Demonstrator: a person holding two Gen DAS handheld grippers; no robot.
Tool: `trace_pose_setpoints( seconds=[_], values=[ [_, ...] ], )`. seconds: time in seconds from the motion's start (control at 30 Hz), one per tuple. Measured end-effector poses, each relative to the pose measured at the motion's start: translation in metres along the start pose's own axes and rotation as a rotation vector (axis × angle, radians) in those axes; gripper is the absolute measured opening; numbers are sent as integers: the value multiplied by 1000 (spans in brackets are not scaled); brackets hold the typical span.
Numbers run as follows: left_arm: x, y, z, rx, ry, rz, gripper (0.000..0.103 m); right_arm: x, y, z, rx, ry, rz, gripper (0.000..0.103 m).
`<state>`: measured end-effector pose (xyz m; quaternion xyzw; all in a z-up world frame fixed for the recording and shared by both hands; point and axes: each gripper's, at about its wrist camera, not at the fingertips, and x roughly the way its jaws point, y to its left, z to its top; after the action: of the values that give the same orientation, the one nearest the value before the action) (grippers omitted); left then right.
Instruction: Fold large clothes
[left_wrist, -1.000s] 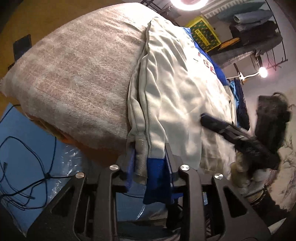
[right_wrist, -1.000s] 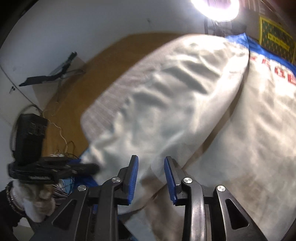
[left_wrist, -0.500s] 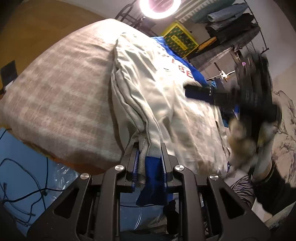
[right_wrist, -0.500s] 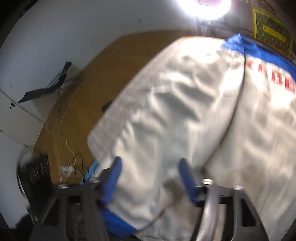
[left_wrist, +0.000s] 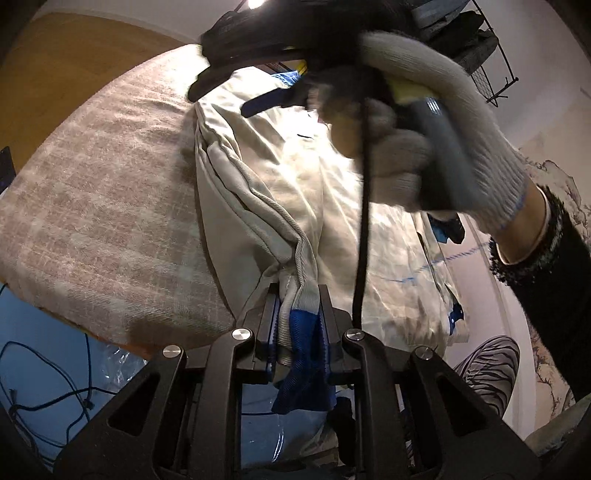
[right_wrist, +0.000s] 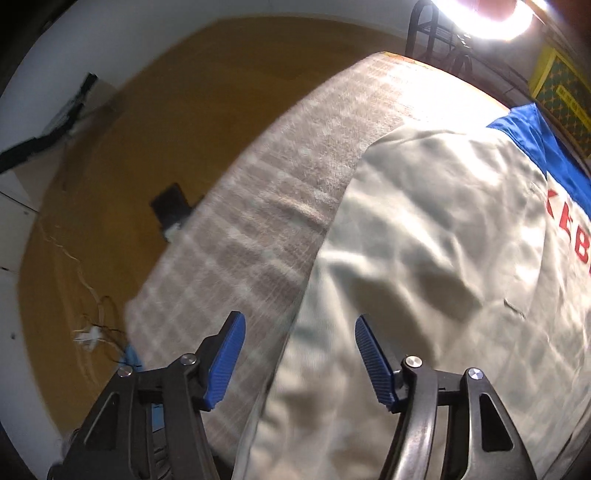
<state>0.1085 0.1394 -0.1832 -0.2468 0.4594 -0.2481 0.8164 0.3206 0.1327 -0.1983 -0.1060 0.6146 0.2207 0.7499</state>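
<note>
A large cream jacket (left_wrist: 280, 177) with blue trim and red letters lies on a table covered in a beige checked cloth (left_wrist: 96, 206). My left gripper (left_wrist: 297, 314) is shut on the jacket's sleeve cuff (left_wrist: 303, 325), cream with a blue band, at the table's near edge. My right gripper (right_wrist: 299, 354) is open and empty, hovering over the jacket's left edge (right_wrist: 424, 280). In the left wrist view the gloved hand (left_wrist: 424, 122) holding the right gripper crosses above the jacket and hides its far part.
The checked cloth (right_wrist: 266, 206) shows left of the jacket. Beyond the table edge lie a wooden floor (right_wrist: 155, 122), cables (left_wrist: 44, 376) and blue plastic sheeting. A ring light (right_wrist: 487, 18) and a clothes rack (left_wrist: 480, 48) stand behind.
My right gripper opened wide and swung left across the jacket, over its left edge. My left gripper kept its hold on the cuff and drew closer to the table.
</note>
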Motion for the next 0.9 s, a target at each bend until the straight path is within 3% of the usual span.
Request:
trace_pose_setpoints(
  seconds=[0.33, 0.4, 0.67, 0.77, 0.9],
  values=[
    [5, -8, -1, 29, 0, 19, 15, 42, 2, 10, 3, 58, -128, 64],
    [7, -14, -2, 40, 0, 26, 15, 48, 0, 10, 2, 63, -150, 58],
    [15, -25, -1, 63, 10, 47, 15, 50, -18, 3, 5, 45, -178, 11],
    [17, -36, -3, 90, 8, 59, 14, 38, -31, -2, 34, 9, -120, 2],
    [19, -50, -5, 137, 10, 78, 14, 15, -58, -14, 98, -62, 6, 1]
  ],
)
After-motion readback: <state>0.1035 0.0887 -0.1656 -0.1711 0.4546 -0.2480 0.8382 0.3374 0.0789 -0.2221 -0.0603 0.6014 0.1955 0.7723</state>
